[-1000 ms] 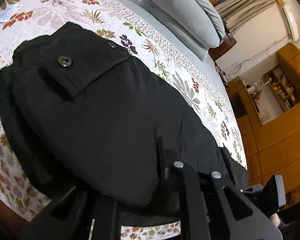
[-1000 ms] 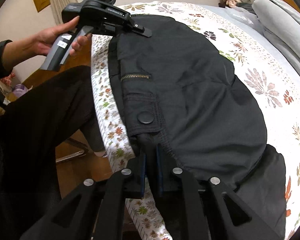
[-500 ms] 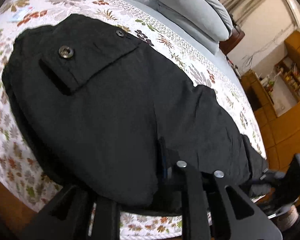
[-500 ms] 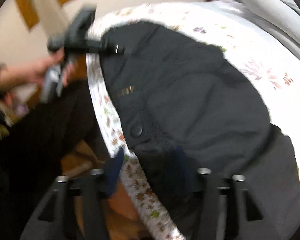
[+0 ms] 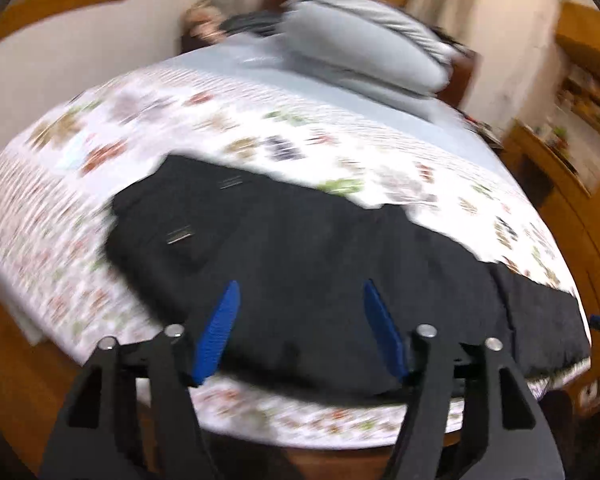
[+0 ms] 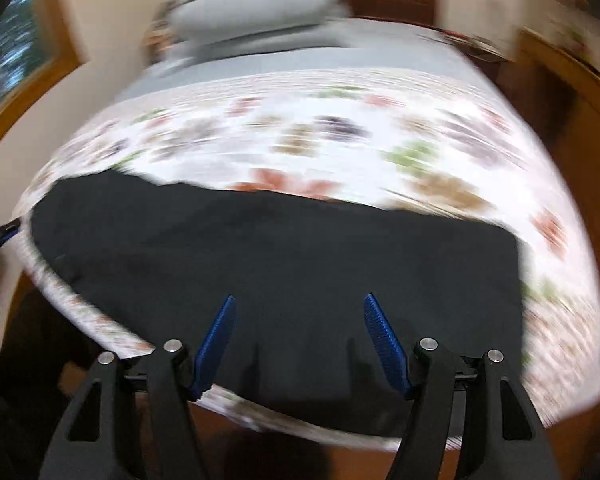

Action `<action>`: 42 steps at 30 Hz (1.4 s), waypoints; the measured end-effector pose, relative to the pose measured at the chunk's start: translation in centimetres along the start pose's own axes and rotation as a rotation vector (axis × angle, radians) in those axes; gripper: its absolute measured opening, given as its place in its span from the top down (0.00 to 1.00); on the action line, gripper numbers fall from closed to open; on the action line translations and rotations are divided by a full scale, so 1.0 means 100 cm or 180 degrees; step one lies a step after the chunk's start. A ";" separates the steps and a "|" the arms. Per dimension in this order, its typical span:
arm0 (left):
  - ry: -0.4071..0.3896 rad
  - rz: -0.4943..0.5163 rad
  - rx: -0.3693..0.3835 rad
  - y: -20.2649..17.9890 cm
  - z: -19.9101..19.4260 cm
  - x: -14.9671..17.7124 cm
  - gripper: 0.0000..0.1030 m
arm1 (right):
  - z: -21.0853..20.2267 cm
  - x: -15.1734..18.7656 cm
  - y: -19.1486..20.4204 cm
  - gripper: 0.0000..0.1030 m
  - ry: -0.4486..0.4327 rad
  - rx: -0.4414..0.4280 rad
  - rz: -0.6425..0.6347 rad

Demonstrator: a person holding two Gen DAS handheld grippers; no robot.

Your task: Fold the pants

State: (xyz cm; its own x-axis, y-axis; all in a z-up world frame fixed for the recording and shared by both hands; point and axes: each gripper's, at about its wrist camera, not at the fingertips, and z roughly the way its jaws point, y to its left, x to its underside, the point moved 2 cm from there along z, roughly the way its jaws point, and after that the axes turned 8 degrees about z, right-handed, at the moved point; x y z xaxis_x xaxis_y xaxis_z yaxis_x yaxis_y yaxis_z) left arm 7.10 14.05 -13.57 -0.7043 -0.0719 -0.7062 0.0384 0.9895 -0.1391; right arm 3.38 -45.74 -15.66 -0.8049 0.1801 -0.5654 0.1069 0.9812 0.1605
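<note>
The floral bedspread [image 5: 260,132] carried the black pants [image 5: 320,272], lying flat along its near edge in a long folded band. The left gripper [image 5: 300,320] was opening, nothing between its pads; the right gripper [image 6: 300,328] stood apart and empty. The next fold probably wanted both ends pinched squarely (edges matched first).

The left gripper [image 5: 302,330] tilts downward, its jaws opening with nothing between them. The right gripper [image 6: 300,338] also tilts downward, jaws spread, empty.
</note>
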 end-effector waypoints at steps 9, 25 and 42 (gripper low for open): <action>0.0117 0.0818 0.0651 -0.141 0.072 -0.014 0.31 | -0.002 -0.003 -0.137 0.15 0.0021 -0.0061 0.0839; 0.0434 0.1212 0.0216 -0.172 0.123 0.029 0.16 | 0.058 -0.016 -0.138 0.65 0.0278 -0.0287 0.0437; 0.0471 0.1148 0.0253 -0.177 0.133 0.028 0.11 | 0.028 -0.020 -0.163 0.13 0.0283 -0.0424 0.0852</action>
State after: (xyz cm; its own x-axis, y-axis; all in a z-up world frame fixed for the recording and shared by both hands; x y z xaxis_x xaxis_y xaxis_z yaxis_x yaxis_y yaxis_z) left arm 13.89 -5.37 -22.31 -0.7298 0.3031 -0.6128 0.3527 0.9348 0.0424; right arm 4.88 -61.87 -19.39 -0.8070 0.4184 -0.4168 0.2492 0.8811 0.4020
